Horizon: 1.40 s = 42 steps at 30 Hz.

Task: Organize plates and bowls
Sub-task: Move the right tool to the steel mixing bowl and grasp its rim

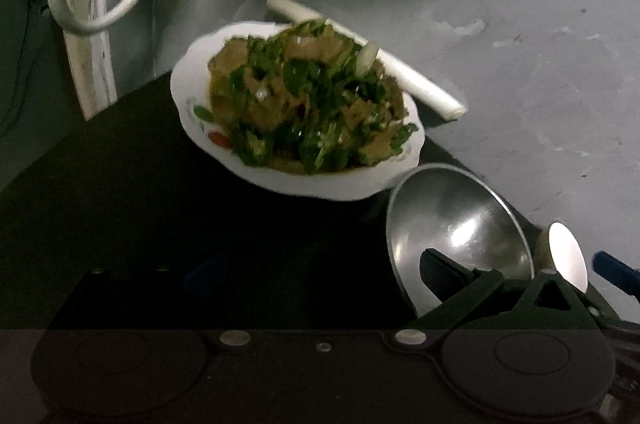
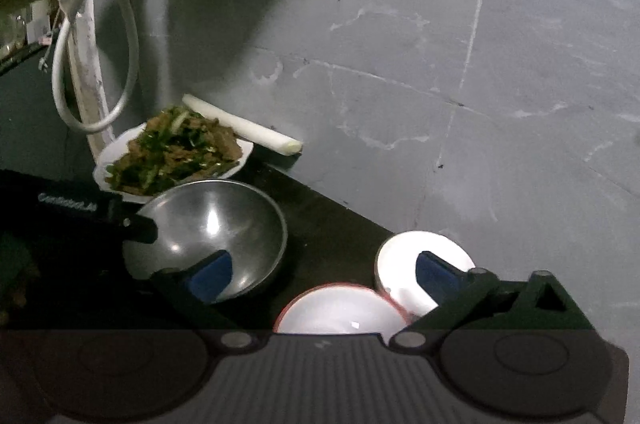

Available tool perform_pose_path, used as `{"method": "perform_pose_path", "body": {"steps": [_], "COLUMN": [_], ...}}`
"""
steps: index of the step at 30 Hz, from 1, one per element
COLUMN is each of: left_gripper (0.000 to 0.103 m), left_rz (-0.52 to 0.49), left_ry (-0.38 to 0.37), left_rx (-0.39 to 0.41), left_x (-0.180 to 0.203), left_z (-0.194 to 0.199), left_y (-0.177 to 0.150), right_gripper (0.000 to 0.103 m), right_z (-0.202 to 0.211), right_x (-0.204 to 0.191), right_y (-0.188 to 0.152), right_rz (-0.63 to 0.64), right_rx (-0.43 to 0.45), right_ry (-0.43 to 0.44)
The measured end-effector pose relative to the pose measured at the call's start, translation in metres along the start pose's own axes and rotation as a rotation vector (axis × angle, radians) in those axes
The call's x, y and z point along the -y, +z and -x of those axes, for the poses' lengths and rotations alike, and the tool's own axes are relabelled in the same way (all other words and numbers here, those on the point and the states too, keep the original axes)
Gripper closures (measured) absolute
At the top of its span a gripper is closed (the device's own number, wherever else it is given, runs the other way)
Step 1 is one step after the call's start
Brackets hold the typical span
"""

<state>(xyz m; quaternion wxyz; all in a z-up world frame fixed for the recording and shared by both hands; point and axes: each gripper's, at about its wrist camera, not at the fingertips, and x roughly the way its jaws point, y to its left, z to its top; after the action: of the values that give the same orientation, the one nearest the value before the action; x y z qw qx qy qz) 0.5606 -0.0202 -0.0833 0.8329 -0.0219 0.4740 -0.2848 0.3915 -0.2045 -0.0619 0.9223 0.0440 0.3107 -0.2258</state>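
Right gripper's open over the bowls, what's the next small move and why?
Probably ease the right gripper down and forward onto the rim of the red-rimmed white bowl, then close. Its jaws stand wide with nothing between the pads, and that bowl lies nearest, right between them. The steel bowl sits to the left, the small white bowl to the right.

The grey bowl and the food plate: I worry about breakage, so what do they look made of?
The grey bowl looks like polished metal, probably steel: mirror-like highlights inside and a thin rim. The food plate looks like glazed ceramic or possibly melamine: glossy white, scalloped edge, printed motifs.
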Motion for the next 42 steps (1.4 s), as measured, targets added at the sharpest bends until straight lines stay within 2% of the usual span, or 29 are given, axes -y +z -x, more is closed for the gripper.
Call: {"method": "perform_pose_path", "body": {"steps": [6, 11, 13, 14, 16, 19, 20, 22, 23, 27, 31, 42], "left_gripper": [0.003, 0.015, 0.027, 0.029, 0.045, 0.063, 0.066, 0.081, 0.084, 0.088, 0.090, 0.093], "left_rz": [-0.006, -0.021, -0.020, -0.018, -0.008, 0.002, 0.000, 0.002, 0.001, -0.024, -0.007, -0.023], "left_ry": [0.009, 0.001, -0.010, -0.017, -0.057, -0.104, -0.113, -0.143, -0.156, -0.144, -0.156, -0.196], "left_rx": [0.024, 0.024, 0.020, 0.018, 0.009, 0.003, 0.003, 0.001, 0.001, 0.006, 0.010, 0.081], "left_x": [0.001, 0.002, 0.002, 0.001, 0.001, 0.003, 0.004, 0.005, 0.006, 0.010, 0.008, 0.021], "left_z": [-0.001, -0.001, 0.000, 0.001, 0.001, 0.002, 0.002, 0.002, 0.002, 0.005, 0.016, 0.069], "left_y": [-0.003, -0.002, -0.002, -0.002, -0.001, 0.000, 0.000, 0.000, -0.001, -0.005, -0.012, -0.024], "right_gripper": [0.026, 0.042, 0.052, 0.055, 0.064, 0.073, 0.073, 0.075, 0.076, 0.081, 0.087, 0.088], "right_z": [-0.025, -0.036, -0.039, -0.041, -0.044, -0.049, -0.049, -0.051, -0.051, -0.049, -0.040, 0.015], "right_x": [-0.012, -0.021, -0.024, -0.025, -0.027, -0.029, -0.030, -0.030, -0.030, -0.026, -0.021, -0.016], "right_y": [0.003, 0.003, 0.004, 0.004, 0.004, 0.004, 0.004, 0.003, 0.004, 0.004, 0.004, -0.002], "right_rz": [0.102, 0.122, 0.116, 0.112, 0.108, 0.094, 0.090, 0.081, 0.073, 0.044, 0.001, -0.067], "right_rx": [-0.067, -0.098, -0.108, -0.111, -0.119, -0.138, -0.144, -0.145, -0.146, -0.149, -0.136, -0.056], "right_ry": [0.003, 0.030, 0.048, 0.059, 0.077, 0.109, 0.113, 0.115, 0.117, 0.131, 0.146, 0.168]}}
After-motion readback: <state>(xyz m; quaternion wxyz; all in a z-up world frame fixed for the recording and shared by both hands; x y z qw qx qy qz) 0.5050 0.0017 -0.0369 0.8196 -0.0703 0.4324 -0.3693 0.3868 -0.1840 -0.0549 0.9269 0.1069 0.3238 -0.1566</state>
